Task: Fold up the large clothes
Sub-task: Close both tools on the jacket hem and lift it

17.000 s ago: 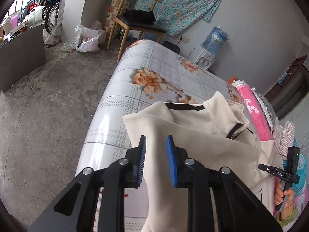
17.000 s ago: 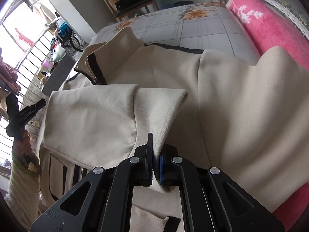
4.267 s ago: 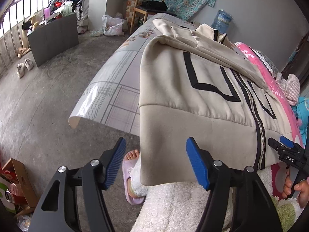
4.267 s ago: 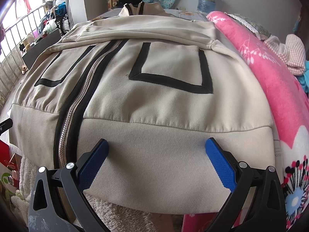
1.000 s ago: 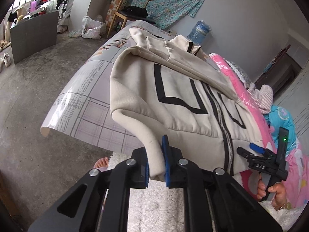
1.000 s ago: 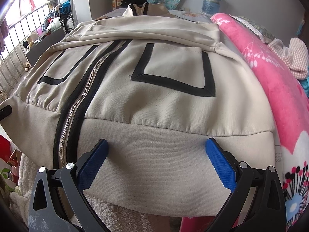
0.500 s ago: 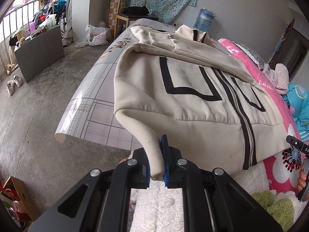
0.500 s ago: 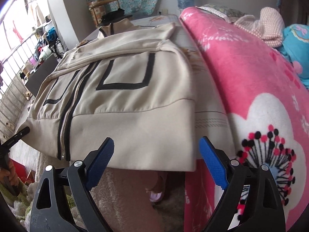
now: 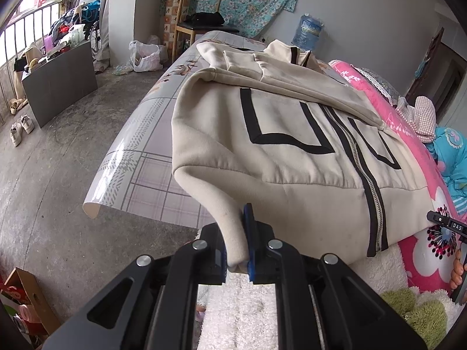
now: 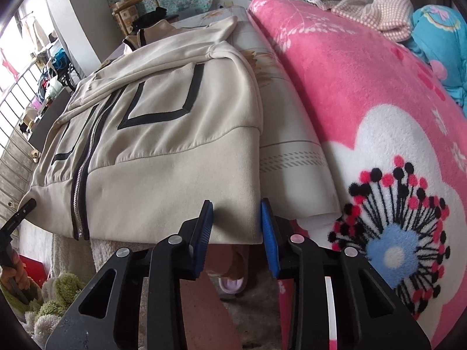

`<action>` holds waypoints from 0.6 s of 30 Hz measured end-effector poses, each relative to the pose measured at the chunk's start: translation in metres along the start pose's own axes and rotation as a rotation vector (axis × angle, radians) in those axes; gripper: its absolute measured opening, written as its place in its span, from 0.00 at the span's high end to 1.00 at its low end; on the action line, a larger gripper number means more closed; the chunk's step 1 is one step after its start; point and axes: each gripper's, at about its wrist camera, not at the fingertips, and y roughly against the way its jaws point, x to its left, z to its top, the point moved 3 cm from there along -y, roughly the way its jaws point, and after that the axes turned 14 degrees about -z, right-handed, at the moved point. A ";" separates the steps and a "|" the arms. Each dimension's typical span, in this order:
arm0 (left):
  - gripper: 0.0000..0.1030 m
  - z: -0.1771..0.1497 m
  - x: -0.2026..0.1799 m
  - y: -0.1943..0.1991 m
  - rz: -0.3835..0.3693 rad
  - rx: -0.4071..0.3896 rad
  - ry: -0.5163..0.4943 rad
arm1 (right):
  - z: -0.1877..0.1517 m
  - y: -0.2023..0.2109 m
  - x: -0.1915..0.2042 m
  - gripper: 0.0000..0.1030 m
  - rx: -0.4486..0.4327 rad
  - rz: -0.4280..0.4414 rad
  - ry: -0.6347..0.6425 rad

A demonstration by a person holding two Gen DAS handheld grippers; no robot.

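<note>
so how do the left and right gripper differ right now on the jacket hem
The left gripper is shut on the jacket hem's left corner, fabric bunched between its pads. The right gripper has a gap between its pads; its jaws are closing around the hem's right corner, not yet pinching it. Both have blue pads and sit at the hem.

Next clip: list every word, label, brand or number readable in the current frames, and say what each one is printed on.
"DAS": white letters on the black right gripper, seen at the right edge of the left wrist view.
Water bottle label by the wall: too small and blurred to read.
Patterned boxes behind the chair: no legible text.
Cream jacket: black trim only, no lettering.
</note>
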 end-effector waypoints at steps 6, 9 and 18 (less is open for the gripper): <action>0.91 0.000 -0.003 0.001 0.015 -0.005 -0.015 | -0.001 0.002 -0.005 0.94 0.003 -0.005 -0.008; 0.91 0.002 -0.006 0.004 0.017 -0.015 -0.024 | 0.003 0.008 -0.008 0.96 -0.003 0.033 -0.039; 0.93 0.033 -0.017 0.025 -0.057 -0.111 -0.020 | 0.038 0.041 -0.010 0.97 -0.102 0.148 -0.105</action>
